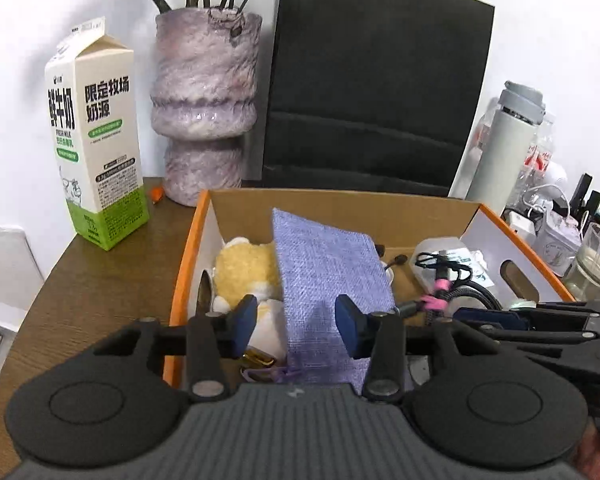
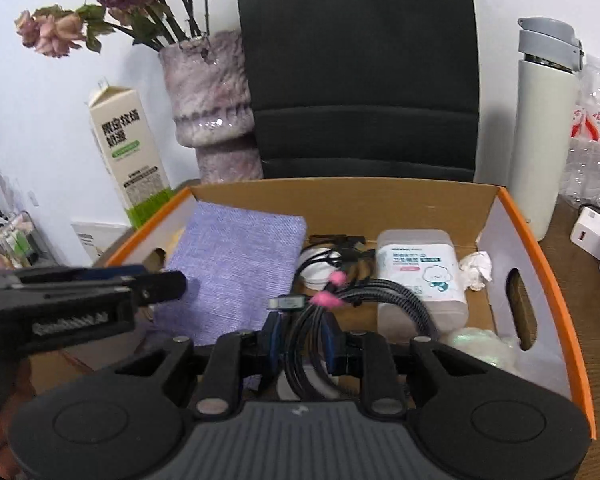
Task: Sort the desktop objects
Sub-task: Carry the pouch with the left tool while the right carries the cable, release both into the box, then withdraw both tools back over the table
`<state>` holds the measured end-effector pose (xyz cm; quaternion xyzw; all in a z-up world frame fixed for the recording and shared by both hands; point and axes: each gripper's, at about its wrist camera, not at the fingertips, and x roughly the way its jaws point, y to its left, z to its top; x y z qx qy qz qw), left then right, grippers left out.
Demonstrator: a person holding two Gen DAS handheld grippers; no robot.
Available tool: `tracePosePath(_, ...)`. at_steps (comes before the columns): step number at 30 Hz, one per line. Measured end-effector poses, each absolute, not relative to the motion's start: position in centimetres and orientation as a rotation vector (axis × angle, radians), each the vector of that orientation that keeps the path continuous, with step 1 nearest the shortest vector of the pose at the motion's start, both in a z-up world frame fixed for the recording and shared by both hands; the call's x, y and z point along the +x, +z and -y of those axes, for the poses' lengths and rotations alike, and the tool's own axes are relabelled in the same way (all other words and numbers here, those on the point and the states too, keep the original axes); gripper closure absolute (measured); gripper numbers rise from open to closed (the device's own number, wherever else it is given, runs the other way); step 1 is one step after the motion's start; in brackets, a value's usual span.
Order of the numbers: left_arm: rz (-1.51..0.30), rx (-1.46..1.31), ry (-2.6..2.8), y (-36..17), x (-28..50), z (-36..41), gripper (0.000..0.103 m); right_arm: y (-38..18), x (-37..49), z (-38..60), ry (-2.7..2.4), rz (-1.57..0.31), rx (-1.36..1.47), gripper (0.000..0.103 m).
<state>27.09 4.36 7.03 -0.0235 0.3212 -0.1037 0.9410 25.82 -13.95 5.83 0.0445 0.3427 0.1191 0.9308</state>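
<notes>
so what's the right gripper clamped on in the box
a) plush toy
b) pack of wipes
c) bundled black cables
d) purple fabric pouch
c: the right gripper has its blue pads pressed on the bundled black cables, while the purple fabric pouch lies free beside it.

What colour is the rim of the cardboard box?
Orange rim of the cardboard box, clearest in the right wrist view.

Lilac woven pouch (image 1: 324,276) beside a pale yellow plush toy (image 1: 246,268) in an orange-edged brown cardboard box (image 1: 188,256). Mottled purple-pink vase (image 1: 206,104). White-and-green milk carton (image 1: 96,140). Black cables (image 2: 312,312) with 2 pink ties (image 2: 326,300).
</notes>
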Motion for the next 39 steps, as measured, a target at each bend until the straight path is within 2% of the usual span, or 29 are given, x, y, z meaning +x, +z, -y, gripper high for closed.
tracePosePath(4,-0.646,-0.046,-0.219,7.4,26.8,-4.1,0.057,5.2,26.1,14.4,0.236,-0.752,0.098,0.080)
tracePosePath(9,-0.606,-0.020,-0.216,8.8,25.8,-3.8,0.050,7.4,24.7,15.7,0.244,-0.721,0.140,0.072)
tracePosePath(11,-0.582,-0.021,-0.214,9.7,25.2,-3.8,0.042,9.4,23.4,16.5,0.239,-0.660,0.152,0.060)
tracePosePath(13,-0.562,-0.035,-0.196,10.6,24.1,-3.9,0.036,10.9,22.3,17.3,0.240,-0.621,0.162,0.054)
tracePosePath(15,-0.565,-0.039,-0.201,11.0,22.8,-3.7,0.031,11.9,21.3,17.8,0.235,-0.611,0.156,0.054)
tracePosePath(21,-0.588,-0.022,-0.228,11.2,17.2,-3.4,0.026,12.5,17.1,18.7,0.206,-0.621,0.117,0.053)
tracePosePath(24,-0.595,-0.041,-0.235,10.6,13.3,-3.9,0.025,12.1,14.1,19.0,0.201,-0.616,0.107,0.050)
tracePosePath(28,-0.627,-0.047,-0.234,8.7,8.3,-3.8,0.024,10.5,9.6,19.1,0.183,-0.618,0.069,0.042)
tracePosePath(31,-0.638,-0.006,-0.223,7.2,4.9,-3.2,0.023,8.4,6.9,18.6,0.136,-0.646,0.007,0.042)
tracePosePath(33,-0.630,-0.003,-0.202,6.3,2.7,-3.0,0.019,6.8,4.7,18.4,0.125,-0.668,-0.008,0.042)
tracePosePath(39,-0.631,-0.023,-0.119,3.5,-3.0,-2.4,0.019,3.1,-2.4,17.8,0.138,-0.684,-0.017,0.037)
